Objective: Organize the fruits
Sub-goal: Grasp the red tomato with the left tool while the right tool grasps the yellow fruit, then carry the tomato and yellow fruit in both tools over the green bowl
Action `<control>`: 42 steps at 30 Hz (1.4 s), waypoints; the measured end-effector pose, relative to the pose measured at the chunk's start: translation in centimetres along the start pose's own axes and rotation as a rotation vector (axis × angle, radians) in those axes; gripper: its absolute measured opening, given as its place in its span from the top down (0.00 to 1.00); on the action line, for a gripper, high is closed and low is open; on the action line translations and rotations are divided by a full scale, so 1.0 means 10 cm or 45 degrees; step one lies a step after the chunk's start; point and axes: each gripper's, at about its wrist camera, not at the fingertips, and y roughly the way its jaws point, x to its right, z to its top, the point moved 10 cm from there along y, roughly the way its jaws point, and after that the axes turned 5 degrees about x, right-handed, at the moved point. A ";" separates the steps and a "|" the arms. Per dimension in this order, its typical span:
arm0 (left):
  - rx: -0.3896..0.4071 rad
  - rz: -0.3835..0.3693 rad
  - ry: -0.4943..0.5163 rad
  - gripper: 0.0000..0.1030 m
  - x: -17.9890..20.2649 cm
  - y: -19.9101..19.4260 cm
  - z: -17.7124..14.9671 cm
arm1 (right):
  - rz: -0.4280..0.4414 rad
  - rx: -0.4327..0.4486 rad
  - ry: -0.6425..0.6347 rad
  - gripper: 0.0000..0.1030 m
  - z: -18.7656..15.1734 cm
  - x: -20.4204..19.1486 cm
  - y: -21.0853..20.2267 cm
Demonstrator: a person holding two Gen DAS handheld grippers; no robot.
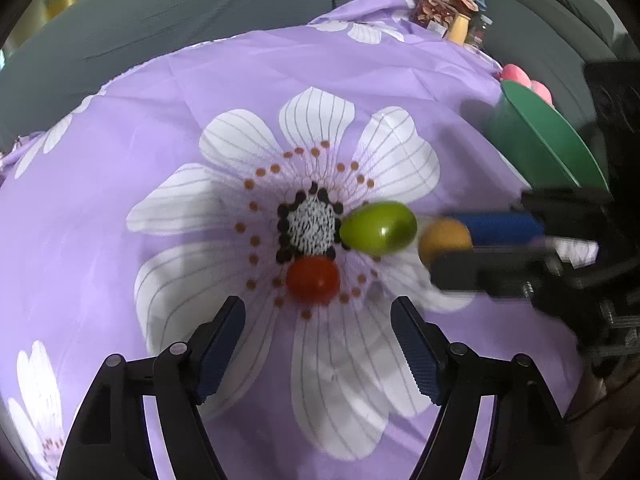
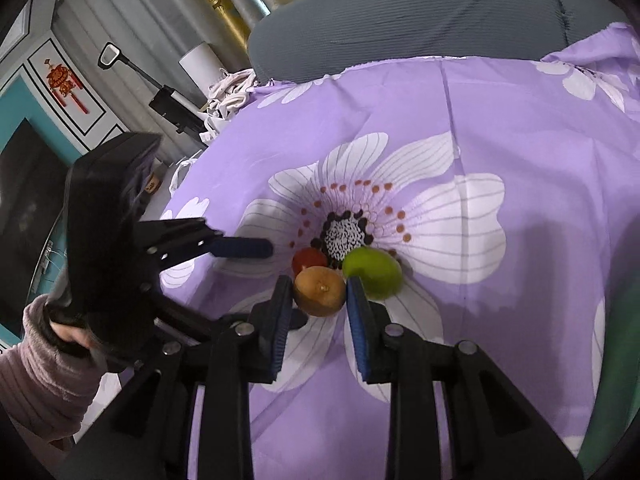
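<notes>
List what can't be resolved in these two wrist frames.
- Green bowl: left wrist view shows its interior edge-on; contents unknown. Right wrist view cuts it off at the frame edge.
- Pink objects: mostly hidden behind the bowl rim; type unclear.
- Red fruit: partly hidden by the brown fruit in the right wrist view.
- Right gripper: motion-blurred in the left wrist view; contact with the brown fruit uncertain.

The purple floral cloth (image 1: 168,128) covering the table is looking thin and smooth, with a faint sheen and soft creases. The green fruit (image 1: 378,228) is showing a glossy, waxy skin that is catching a highlight, and the red tomato (image 1: 313,280) is shining smoothly. The brown kiwi (image 2: 319,290) is appearing matt and slightly rough. The left gripper (image 1: 318,344) is showing matt black plastic arms, ridged blue pads (image 1: 416,354) and metal rivets. The green bowl (image 1: 544,144) at the cloth's right edge is looking like smooth plastic.
</notes>
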 end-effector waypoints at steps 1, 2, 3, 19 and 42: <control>-0.001 -0.002 -0.003 0.26 0.00 0.02 0.01 | 0.007 0.004 0.008 0.73 -0.02 -0.01 -0.01; 0.001 -0.002 -0.003 0.26 0.01 0.03 0.03 | 0.014 0.005 0.015 0.73 -0.03 0.01 -0.03; 0.003 -0.003 0.001 0.28 0.02 0.04 0.04 | 0.015 0.005 0.019 0.73 -0.04 0.01 -0.03; -0.007 0.007 -0.019 0.72 -0.05 0.09 0.03 | 0.009 0.031 0.066 0.73 -0.07 0.13 -0.17; 0.155 -0.137 -0.139 0.72 0.41 -0.53 0.01 | 0.009 0.086 0.073 0.73 -0.14 0.10 -0.53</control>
